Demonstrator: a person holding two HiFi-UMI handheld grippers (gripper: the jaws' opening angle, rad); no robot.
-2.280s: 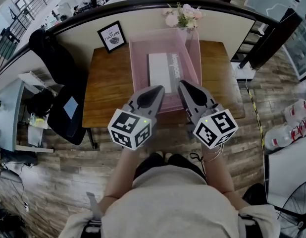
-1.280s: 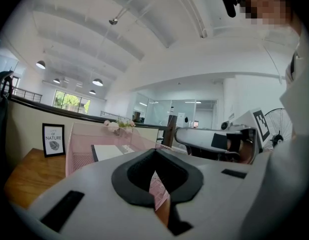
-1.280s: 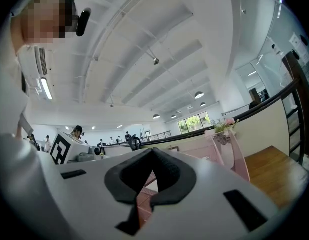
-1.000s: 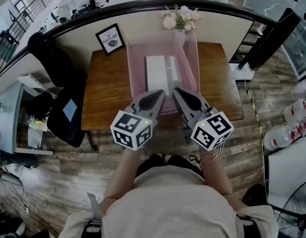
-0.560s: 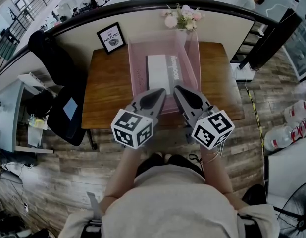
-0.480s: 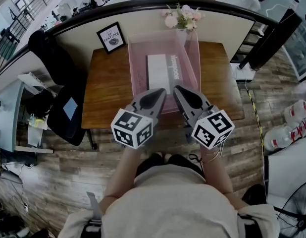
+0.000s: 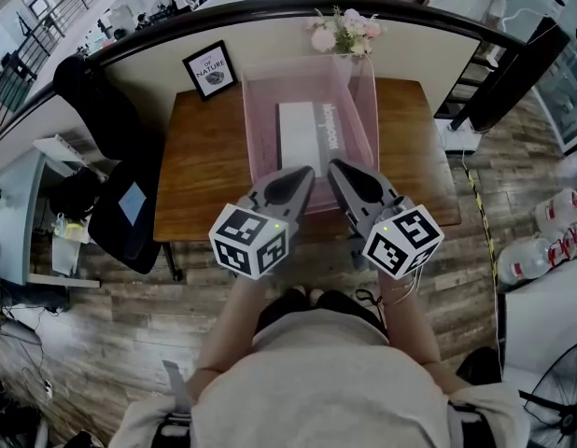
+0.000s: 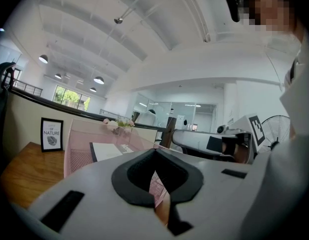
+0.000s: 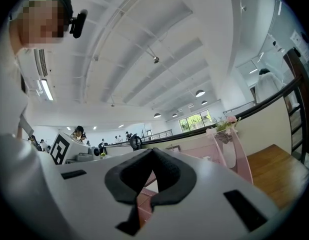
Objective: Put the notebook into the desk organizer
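Note:
A pink mesh desk organizer (image 7: pixel 254 129) stands on the wooden desk (image 7: pixel 204 166). The white and grey notebook (image 7: pixel 302 136) lies flat inside it. My left gripper (image 7: pixel 298 171) and right gripper (image 7: pixel 340 169) hover side by side over the desk's near edge, just short of the organizer's front wall. Both are shut with nothing between the jaws. In the left gripper view the left gripper (image 8: pixel 155 154) points at the organizer (image 8: pixel 77 154) and the notebook (image 8: pixel 107 150). In the right gripper view the right gripper (image 9: pixel 153 151) faces the organizer's pink side wall (image 9: pixel 239 159).
A framed "NATURE" print (image 7: pixel 211 69) leans on the partition at the desk's back left, and a flower bunch (image 7: pixel 343 31) stands behind the organizer. A black chair with a jacket (image 7: pixel 120 185) sits left of the desk. Bottles (image 7: pixel 550 231) lie on the floor at right.
Both grippers have kept their places and stayed shut. Only a person behind the partition at the top right has shifted.

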